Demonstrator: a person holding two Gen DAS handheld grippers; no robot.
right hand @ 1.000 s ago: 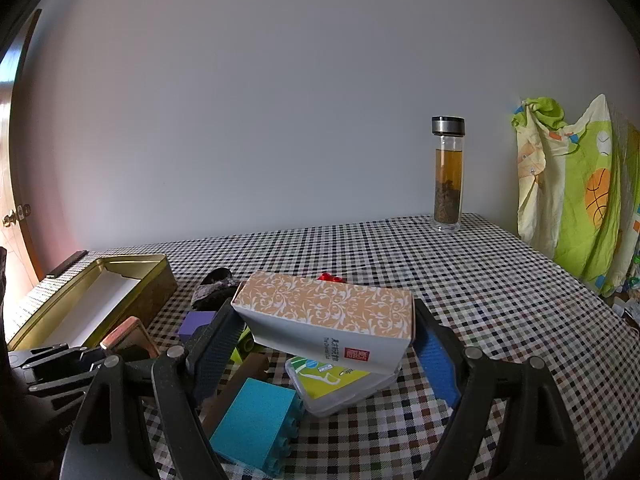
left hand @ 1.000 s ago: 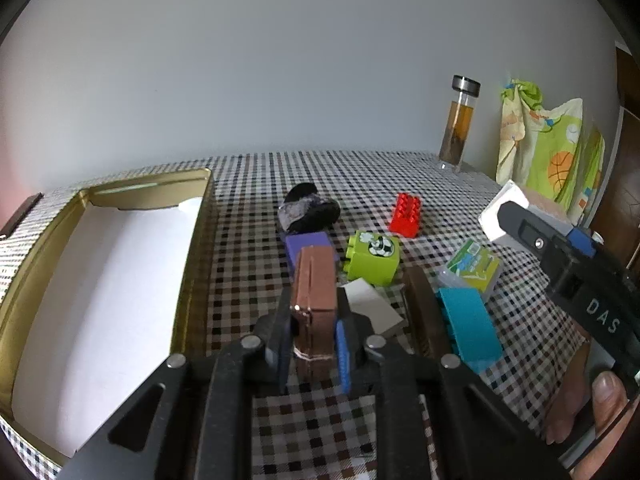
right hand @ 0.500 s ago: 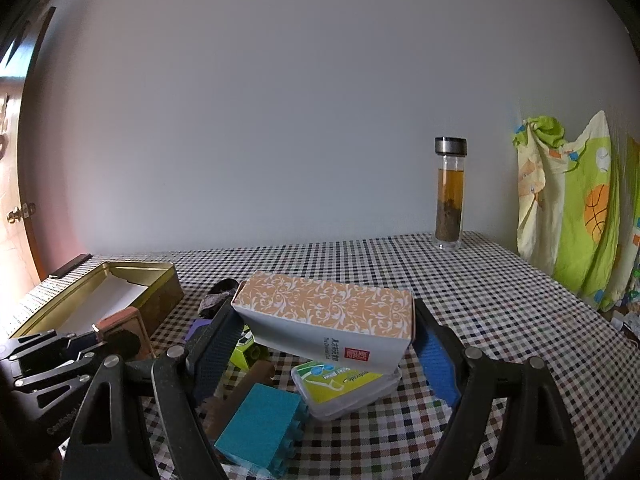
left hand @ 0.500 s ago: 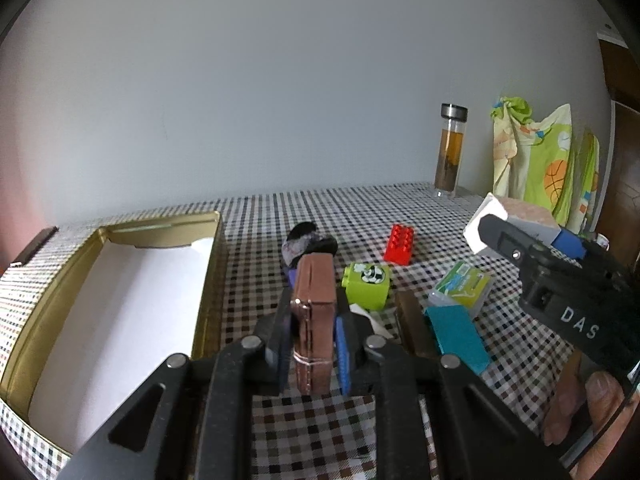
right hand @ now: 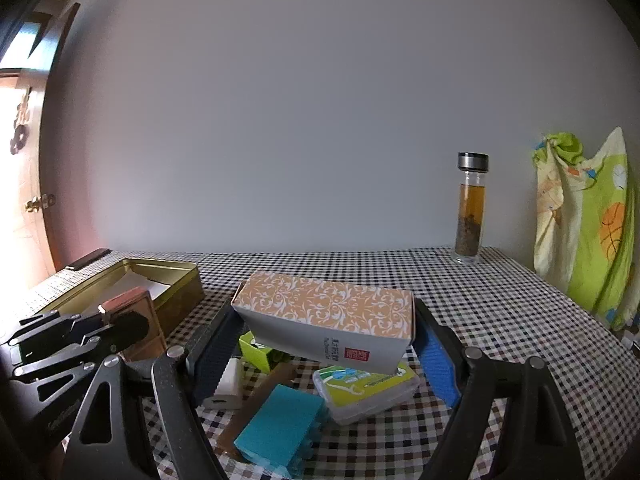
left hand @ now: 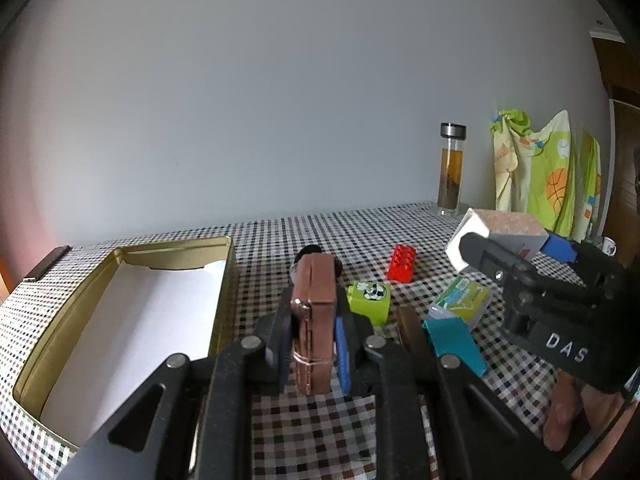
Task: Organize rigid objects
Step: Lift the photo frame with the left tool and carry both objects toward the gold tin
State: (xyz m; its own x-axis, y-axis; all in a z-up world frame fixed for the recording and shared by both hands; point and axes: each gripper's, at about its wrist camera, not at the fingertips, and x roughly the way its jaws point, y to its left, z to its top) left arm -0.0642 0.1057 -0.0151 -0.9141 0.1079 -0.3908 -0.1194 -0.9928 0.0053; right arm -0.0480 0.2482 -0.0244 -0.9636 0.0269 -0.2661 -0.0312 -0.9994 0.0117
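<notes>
My left gripper (left hand: 314,332) is shut on a brown metal case (left hand: 314,312) and holds it above the checkered table, right of the open gold tin (left hand: 120,320). My right gripper (right hand: 324,340) is shut on an orange-patterned white box (right hand: 328,316), lifted above a green-labelled plastic case (right hand: 364,388) and a teal brick (right hand: 280,428). In the left wrist view the right gripper (left hand: 516,248) with its box (left hand: 500,228) is at the right. A lime block (left hand: 370,300) and a red brick (left hand: 402,262) lie on the table.
A glass tea bottle (right hand: 472,208) stands at the back right by the wall. A green and yellow cloth (right hand: 588,220) hangs at the right. A brown strip (left hand: 410,332), a white block (right hand: 226,388) and a dark object behind the case lie among the toys.
Both grippers have risen with their loads; the table objects now sit lower in both views. The brown case has moved a little nearer the tin.
</notes>
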